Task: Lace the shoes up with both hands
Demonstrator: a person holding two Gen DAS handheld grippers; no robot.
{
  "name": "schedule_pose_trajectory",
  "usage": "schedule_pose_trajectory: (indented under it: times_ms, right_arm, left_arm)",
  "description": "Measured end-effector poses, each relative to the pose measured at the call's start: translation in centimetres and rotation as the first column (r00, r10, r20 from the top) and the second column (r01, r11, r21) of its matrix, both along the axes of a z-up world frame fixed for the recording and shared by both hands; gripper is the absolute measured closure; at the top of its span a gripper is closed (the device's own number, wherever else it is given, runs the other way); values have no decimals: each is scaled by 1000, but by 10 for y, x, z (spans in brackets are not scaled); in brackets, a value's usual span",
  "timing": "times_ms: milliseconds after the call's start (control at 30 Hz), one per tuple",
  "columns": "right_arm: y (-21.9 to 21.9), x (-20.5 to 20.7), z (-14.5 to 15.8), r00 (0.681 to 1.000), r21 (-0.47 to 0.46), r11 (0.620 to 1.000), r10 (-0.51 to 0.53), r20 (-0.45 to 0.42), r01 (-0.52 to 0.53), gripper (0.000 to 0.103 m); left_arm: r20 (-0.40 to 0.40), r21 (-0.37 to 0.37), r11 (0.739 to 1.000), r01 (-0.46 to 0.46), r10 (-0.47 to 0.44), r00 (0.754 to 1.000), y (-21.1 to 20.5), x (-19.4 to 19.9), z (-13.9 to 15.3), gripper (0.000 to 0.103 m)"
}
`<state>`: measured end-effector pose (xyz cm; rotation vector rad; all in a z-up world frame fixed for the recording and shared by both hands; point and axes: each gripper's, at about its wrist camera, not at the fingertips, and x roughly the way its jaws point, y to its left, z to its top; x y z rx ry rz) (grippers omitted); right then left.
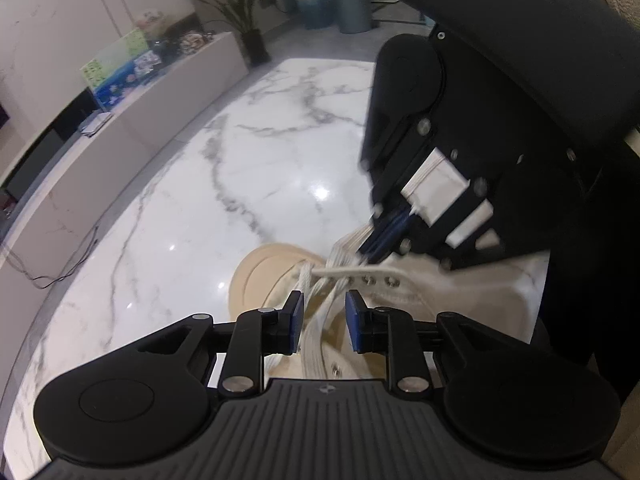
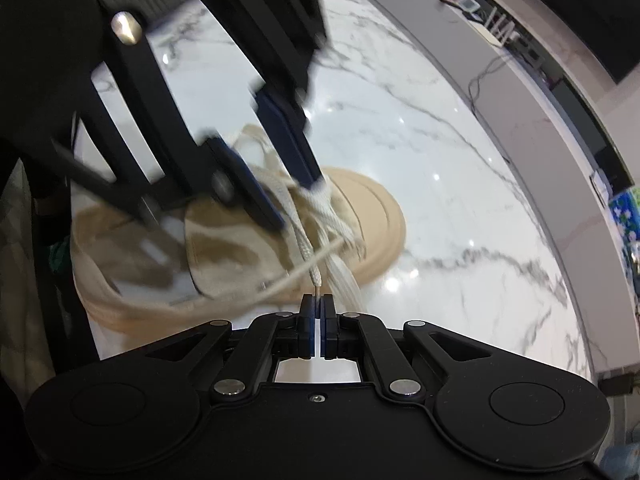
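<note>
Shoe (image 1: 420,292) rests on the marble table (image 1: 200,200). My right gripper (image 2: 318,300) pinches the stiff lace tip (image 2: 316,276); my left gripper (image 1: 324,312) stands open astride limp laces (image 1: 320,320) (soft, slippery cord). Grip tips, not slack.

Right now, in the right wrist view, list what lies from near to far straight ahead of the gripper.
Right gripper, shut on the lace tip → shoe → bare marble table → grey ledge.
</note>
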<state>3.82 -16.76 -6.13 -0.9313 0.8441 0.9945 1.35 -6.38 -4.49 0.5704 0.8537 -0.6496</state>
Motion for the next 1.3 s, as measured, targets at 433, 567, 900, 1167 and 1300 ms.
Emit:
schedule_pose_trajectory:
  times_ms: [433, 567, 900, 1167, 1300]
  right_arm:
    - [-64, 2, -4, 978, -115, 972, -207, -11, 205, 102]
    - [-85, 2, -7, 959, -158, 947, -284, -10, 279, 102]
    - [-170, 7, -28, 870, -283, 838, -493, -26, 467, 102]
    - [-214, 20, -47, 788, -384, 729, -616, -7, 566, 102]
    - [-216, 23, -49, 774, -376, 725, -632, -31, 577, 102]
  left_arm:
    - [-73, -78, 986, -147, 141, 987, 24, -7, 7, 81]
    - [-110, -119, 974, -191, 178, 978, 30, -4, 6, 81]
    - [-99, -120, 970, -210, 199, 975, 35, -7, 6, 80]
    - [-66, -33, 975, -218, 215, 974, 28, -7, -2, 80]
    - [-102, -81, 969, -231, 223, 970, 34, -5, -1, 80]
